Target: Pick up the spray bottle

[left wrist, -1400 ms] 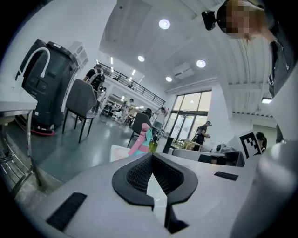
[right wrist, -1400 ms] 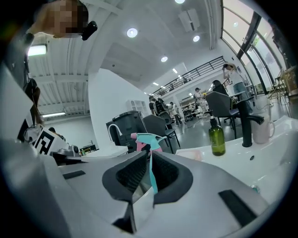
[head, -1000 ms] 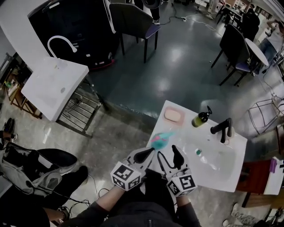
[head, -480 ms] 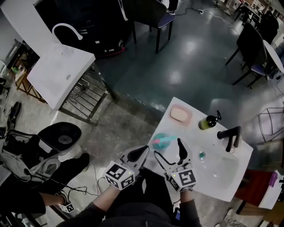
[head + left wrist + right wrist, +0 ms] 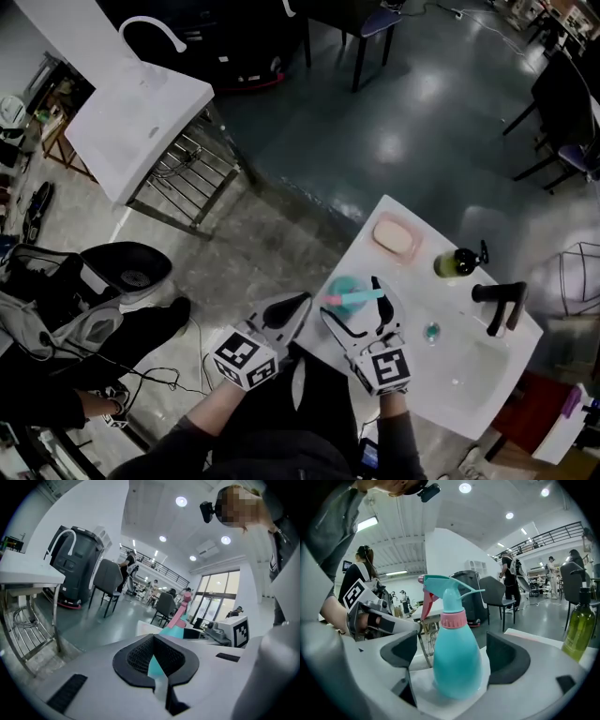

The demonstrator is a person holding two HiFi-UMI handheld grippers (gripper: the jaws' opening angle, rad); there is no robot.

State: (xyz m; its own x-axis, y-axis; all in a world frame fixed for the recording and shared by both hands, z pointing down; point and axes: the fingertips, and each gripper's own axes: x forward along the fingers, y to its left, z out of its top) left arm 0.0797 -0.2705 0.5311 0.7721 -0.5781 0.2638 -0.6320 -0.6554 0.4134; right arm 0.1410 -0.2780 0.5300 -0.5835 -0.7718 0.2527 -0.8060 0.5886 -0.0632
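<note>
A teal spray bottle (image 5: 345, 291) with a pink collar and trigger stands upright at the near left corner of the white sink top (image 5: 473, 380). My right gripper (image 5: 359, 302) is open wide, one jaw on each side of the bottle. In the right gripper view the bottle (image 5: 455, 665) fills the space between the pads (image 5: 400, 651), with a thin gap on each side. My left gripper (image 5: 289, 307) is shut and holds nothing, hovering just left of the sink top's edge. Past its closed jaws in the left gripper view (image 5: 153, 640), the bottle's pink trigger (image 5: 181, 613) shows.
On the sink top lie a pink soap in a dish (image 5: 395, 237), a green pump bottle (image 5: 457, 262) and a black faucet (image 5: 499, 302) by the basin. A second white sink (image 5: 141, 103) on a metal stand is at far left. Bags lie on the floor at left (image 5: 66, 309).
Both grippers moved down and forward toward the sink top. The right jaws opened wider and now straddle the spray bottle, which stood ahead of them before.
</note>
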